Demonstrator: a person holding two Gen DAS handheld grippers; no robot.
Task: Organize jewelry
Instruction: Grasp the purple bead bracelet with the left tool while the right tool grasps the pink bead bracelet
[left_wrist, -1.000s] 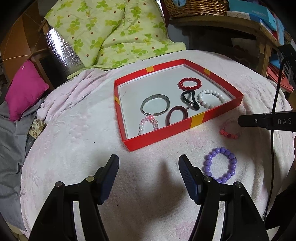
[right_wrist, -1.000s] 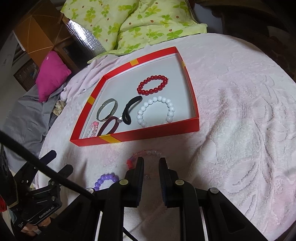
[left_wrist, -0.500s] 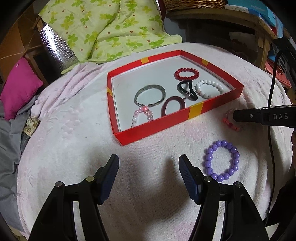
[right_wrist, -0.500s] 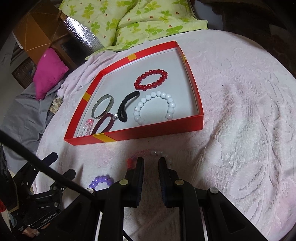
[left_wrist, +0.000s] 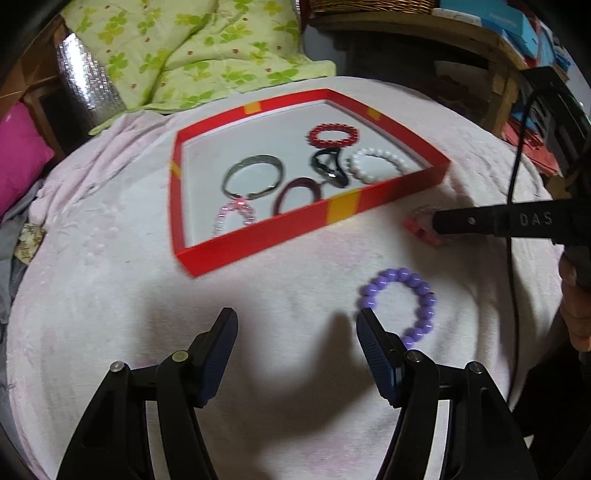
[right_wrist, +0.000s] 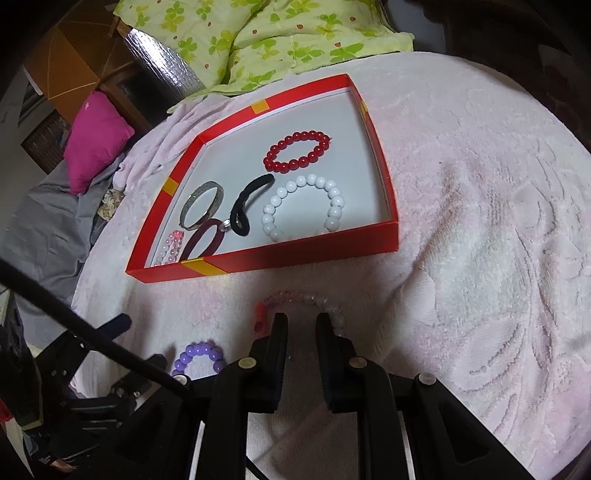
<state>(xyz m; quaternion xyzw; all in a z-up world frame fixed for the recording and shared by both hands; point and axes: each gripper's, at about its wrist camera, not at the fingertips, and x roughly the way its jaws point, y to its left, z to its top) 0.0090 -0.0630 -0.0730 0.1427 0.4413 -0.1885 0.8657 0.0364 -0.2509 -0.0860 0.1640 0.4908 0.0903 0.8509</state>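
Dim room w/ a pale pink textured blanket (right_wrist: 480, 221) spread over a bed. Behind it: green floral quilt (left_wrist: 192, 51), silver foil panel (left_wrist: 79, 85), magenta cushion (right_wrist: 98, 138), grey cloth (right_wrist: 40, 229). Wooden shelf (left_wrist: 424, 31) w/ wicker basket (left_wrist: 369, 5) at back right.

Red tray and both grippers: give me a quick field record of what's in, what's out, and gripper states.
tray: red tray on pink blanket
inside: red bead bracelet, white bead bracelet, black hair tie, silver bangle, maroon band, pink bead bracelet
outside: purple bead bracelet, pink-and-coral bracelet
left gripper: open, empty
right gripper: narrowly open over pink-and-coral bracelet, grip unclear
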